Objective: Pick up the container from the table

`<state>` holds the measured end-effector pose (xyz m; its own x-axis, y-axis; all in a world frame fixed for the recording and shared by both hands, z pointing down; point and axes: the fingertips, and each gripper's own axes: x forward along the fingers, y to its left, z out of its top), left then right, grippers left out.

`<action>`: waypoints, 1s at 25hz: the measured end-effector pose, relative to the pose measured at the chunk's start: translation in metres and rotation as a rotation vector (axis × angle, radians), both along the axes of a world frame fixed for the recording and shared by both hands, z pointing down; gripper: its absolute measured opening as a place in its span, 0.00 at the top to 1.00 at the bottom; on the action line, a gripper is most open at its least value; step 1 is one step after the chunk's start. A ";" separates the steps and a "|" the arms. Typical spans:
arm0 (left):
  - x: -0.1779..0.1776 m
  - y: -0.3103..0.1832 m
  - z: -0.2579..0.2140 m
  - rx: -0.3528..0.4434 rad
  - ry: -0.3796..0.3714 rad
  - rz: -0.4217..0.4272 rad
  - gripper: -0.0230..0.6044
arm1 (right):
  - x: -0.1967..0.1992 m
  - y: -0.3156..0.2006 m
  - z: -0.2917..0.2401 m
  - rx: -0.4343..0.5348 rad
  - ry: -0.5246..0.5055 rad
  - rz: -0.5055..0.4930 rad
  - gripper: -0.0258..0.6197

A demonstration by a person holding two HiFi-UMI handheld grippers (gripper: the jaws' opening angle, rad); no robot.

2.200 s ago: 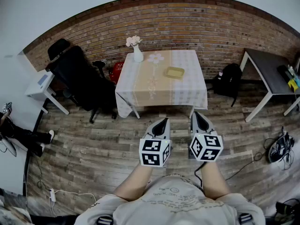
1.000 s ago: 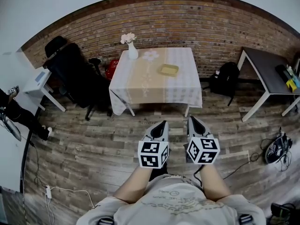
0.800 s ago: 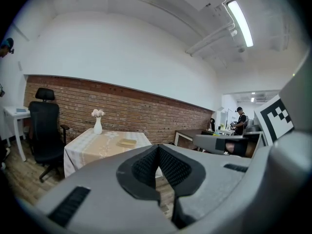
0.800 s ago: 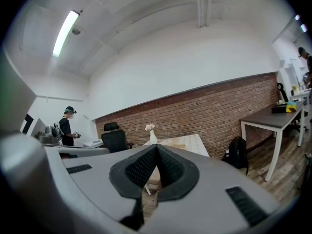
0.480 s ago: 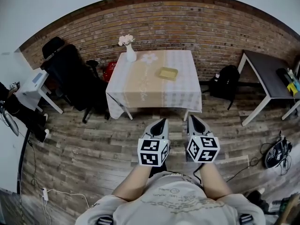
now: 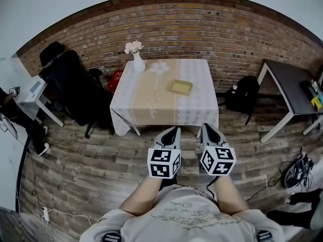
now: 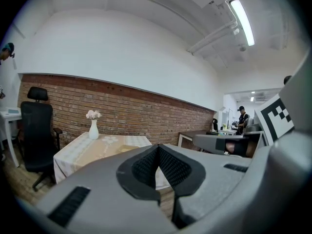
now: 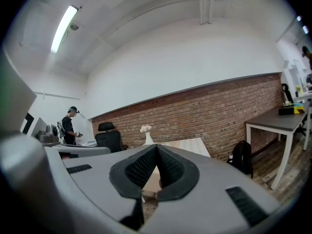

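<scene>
The container (image 6: 180,87) is a shallow yellow tray lying on the right half of the cloth-covered table (image 6: 151,110); in the left gripper view the container (image 7: 127,148) shows just past the jaws. A white vase of flowers (image 6: 137,60) stands at the table's far left corner. My left gripper (image 6: 176,130) and right gripper (image 6: 204,127) hang side by side over the wooden floor, short of the table's near edge. Both are shut with nothing between the pads. In the right gripper view the jaws hide the container; only the vase (image 8: 148,138) and the table (image 8: 197,145) show.
A black office chair (image 6: 75,87) stands left of the table, with a red object (image 6: 115,77) behind it. A black backpack (image 6: 246,96) and a dark desk (image 6: 290,82) are to the right. Cables (image 6: 298,166) lie on the floor. A person (image 8: 69,126) stands far off.
The table has drawn nearer to me and shifted slightly left in the head view. Both grippers stay shut and keep their place in front of my body.
</scene>
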<state>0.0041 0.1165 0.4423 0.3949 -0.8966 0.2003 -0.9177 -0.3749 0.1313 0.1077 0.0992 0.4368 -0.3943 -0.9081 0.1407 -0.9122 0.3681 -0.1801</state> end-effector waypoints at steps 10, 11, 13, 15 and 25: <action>-0.035 -0.108 0.010 -0.040 0.012 -0.005 0.96 | -0.041 -0.112 0.009 -0.038 0.007 -0.030 0.96; -0.040 -0.120 0.012 -0.045 0.013 -0.008 0.96 | -0.046 -0.123 0.010 -0.040 0.008 -0.033 0.96; -0.048 -0.143 0.014 -0.056 0.013 -0.012 0.96 | -0.054 -0.145 0.012 -0.049 0.011 -0.037 0.96; -0.056 -0.165 0.016 -0.067 0.015 -0.015 0.96 | -0.059 -0.167 0.015 -0.061 0.017 -0.036 0.96; -0.082 -0.287 0.016 -0.111 0.021 0.017 0.96 | -0.078 -0.280 0.013 -0.092 0.015 0.007 0.96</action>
<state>-0.0779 -0.1708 0.4582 0.4149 -0.8626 0.2893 -0.9080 -0.3723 0.1921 0.0299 -0.1811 0.4499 -0.3849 -0.8940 0.2294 -0.9176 0.3440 -0.1991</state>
